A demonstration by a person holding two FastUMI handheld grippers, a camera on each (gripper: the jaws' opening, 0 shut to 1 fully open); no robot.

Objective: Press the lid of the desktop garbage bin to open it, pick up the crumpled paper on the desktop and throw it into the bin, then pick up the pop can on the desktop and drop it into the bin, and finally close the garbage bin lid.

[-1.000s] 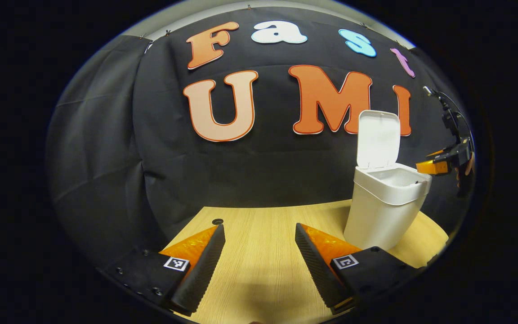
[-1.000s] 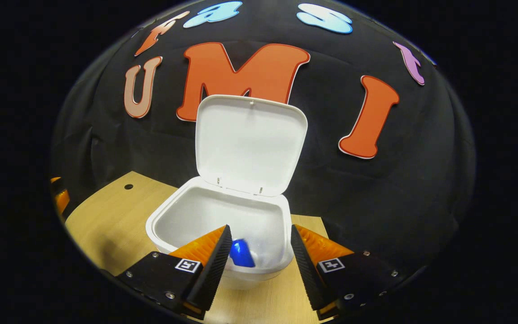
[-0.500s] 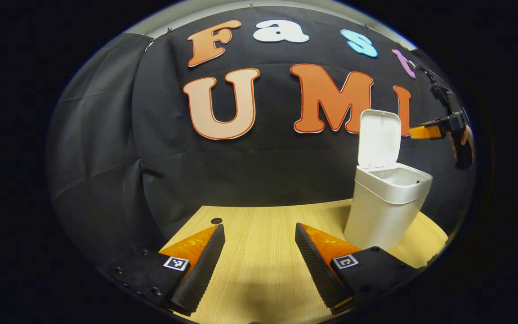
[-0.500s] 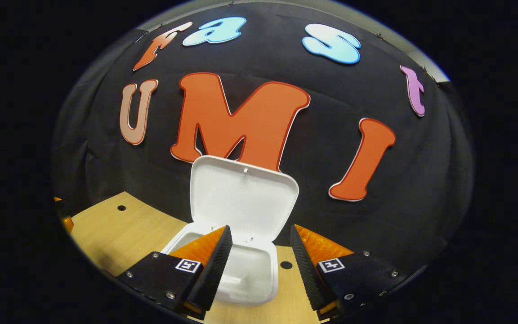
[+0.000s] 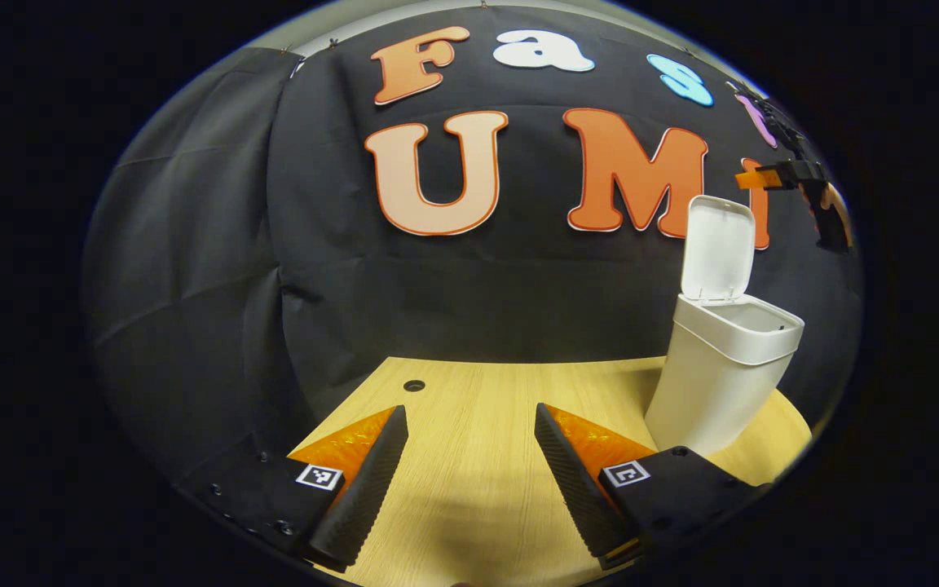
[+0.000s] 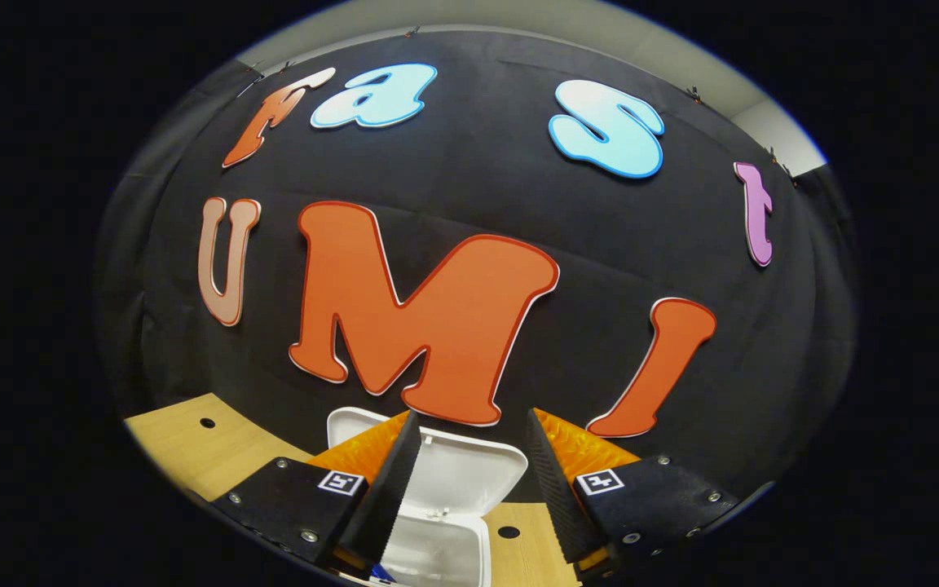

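Observation:
The white desktop bin stands at the right of the table with its lid upright and open. My left gripper hovers open over bare tabletop, left of the bin, with nothing between its fingers. Higher than the lid's top edge, at the far right of the left gripper view, is the right gripper, held by a hand. In the right gripper view my right gripper is open and empty, looking down over the lid. A blue sliver shows inside the bin.
The wooden table ends at the black cloth wall just behind the bin. A small round hole is in the tabletop at the back left; another hole lies beside the bin.
The right gripper has risen from over the bin's mouth to above the lid, staying open. The left gripper view has shifted slightly, so the bin sits farther right in it.

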